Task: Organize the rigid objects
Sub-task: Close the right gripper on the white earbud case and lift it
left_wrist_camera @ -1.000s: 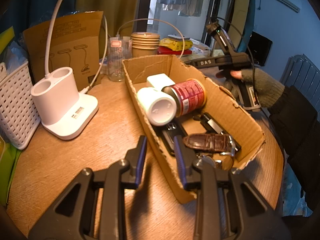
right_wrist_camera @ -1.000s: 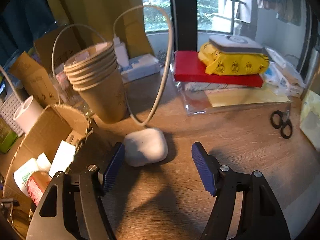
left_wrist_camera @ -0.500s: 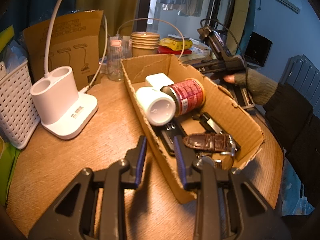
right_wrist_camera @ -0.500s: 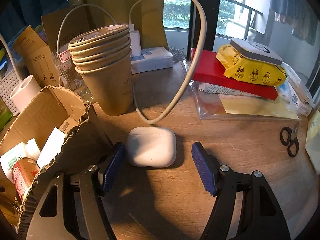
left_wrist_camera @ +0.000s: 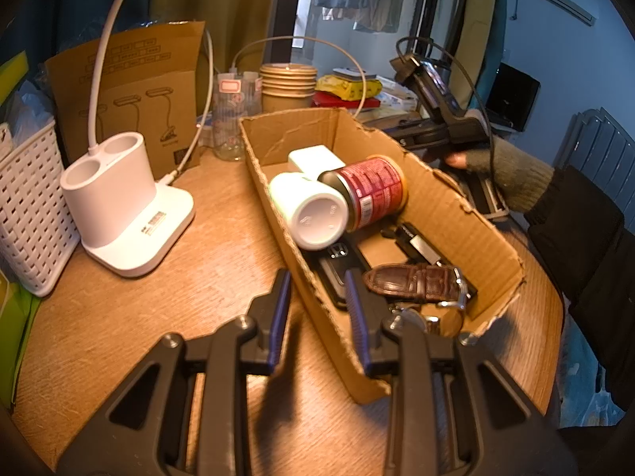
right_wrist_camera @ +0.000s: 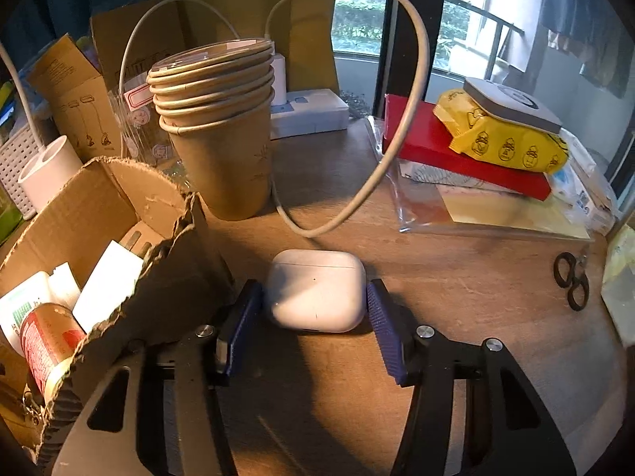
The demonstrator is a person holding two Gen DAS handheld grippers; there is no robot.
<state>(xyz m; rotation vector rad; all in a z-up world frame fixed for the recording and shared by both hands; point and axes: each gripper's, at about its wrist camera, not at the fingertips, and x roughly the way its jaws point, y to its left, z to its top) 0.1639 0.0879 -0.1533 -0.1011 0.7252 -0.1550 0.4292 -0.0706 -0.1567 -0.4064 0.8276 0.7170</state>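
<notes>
The right tool (right_wrist_camera: pixel 313 329) stands astride a white earbud case (right_wrist_camera: pixel 316 289), its jaws closing on it; the blue pads flank the case at 9 and 3 o'clock, very near its sides, and I cannot tell whether they touch yet. The case lies flat on the wooden counter (right_wrist_camera: pixel 456 285). At 12 o'clock from it a loop of white cable (right_wrist_camera: pixel 401 127) rests on the wood, and at 11 o'clock stands a stack of paper cups (right_wrist_camera: pixel 218 127). At 2 o'clock sits a red box (right_wrist_camera: pixel 456 154) with a yellow packet (right_wrist_camera: pixel 504 142) on top; black scissors (right_wrist_camera: pixel 571 281) lie at 3 o'clock.

The left tool (left_wrist_camera: pixel 317 317) is clamped on the near long wall of the cardboard box (left_wrist_camera: pixel 456 206), one pad outside the wall and one inside. Inside the box, at 12 o'clock from the tool, a white bottle (left_wrist_camera: pixel 309 210) lies on its side against a red can (left_wrist_camera: pixel 369 190), with a white block (left_wrist_camera: pixel 315 158) behind them. At 1 o'clock from the tool lies a brown leather watch strap (left_wrist_camera: pixel 412 281), over dark flat items that I cannot make out. At 10 o'clock, outside the box, a white lamp base (left_wrist_camera: pixel 131 210) stands on the counter, and a white lattice basket (left_wrist_camera: pixel 27 206) is at 9 o'clock. A gloved hand (left_wrist_camera: pixel 500 162) holds the right tool beyond the far wall of the box, at 2 o'clock.
</notes>
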